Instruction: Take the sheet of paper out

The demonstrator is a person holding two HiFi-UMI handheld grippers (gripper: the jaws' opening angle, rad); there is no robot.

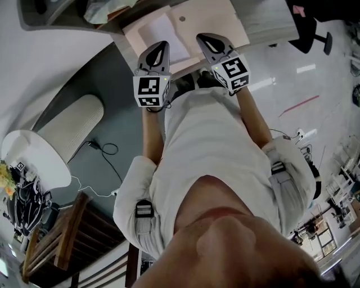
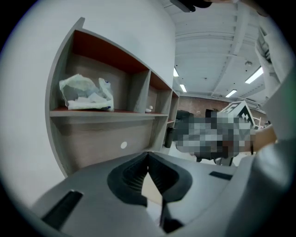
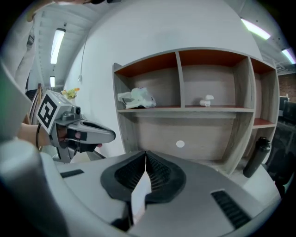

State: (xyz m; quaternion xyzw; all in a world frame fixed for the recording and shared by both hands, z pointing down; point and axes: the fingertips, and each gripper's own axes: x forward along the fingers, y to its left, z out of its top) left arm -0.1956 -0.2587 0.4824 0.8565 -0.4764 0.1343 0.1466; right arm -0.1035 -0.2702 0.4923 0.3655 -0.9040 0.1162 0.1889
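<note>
Left gripper [image 1: 162,47]: jaws closed tip to tip. Right gripper [image 1: 205,40]: jaws closed likewise. A pale strip showed in the gap behind each pair of tips; whether it was gripped could not be told. Both grippers were held side by side over the table [image 1: 264,22]. The sheet [image 1: 160,31] lay flat on a pink board [image 1: 208,17], beside the left gripper. A shelf [image 3: 185,110] stood beyond

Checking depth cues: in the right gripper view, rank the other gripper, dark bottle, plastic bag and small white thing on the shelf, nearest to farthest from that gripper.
1. Left gripper, close by at the left.
2. Bottle, low right, beside the shelf unit's end.
3. Plastic bag, left compartment, and small white thing, middle compartment: too close to call.
</note>
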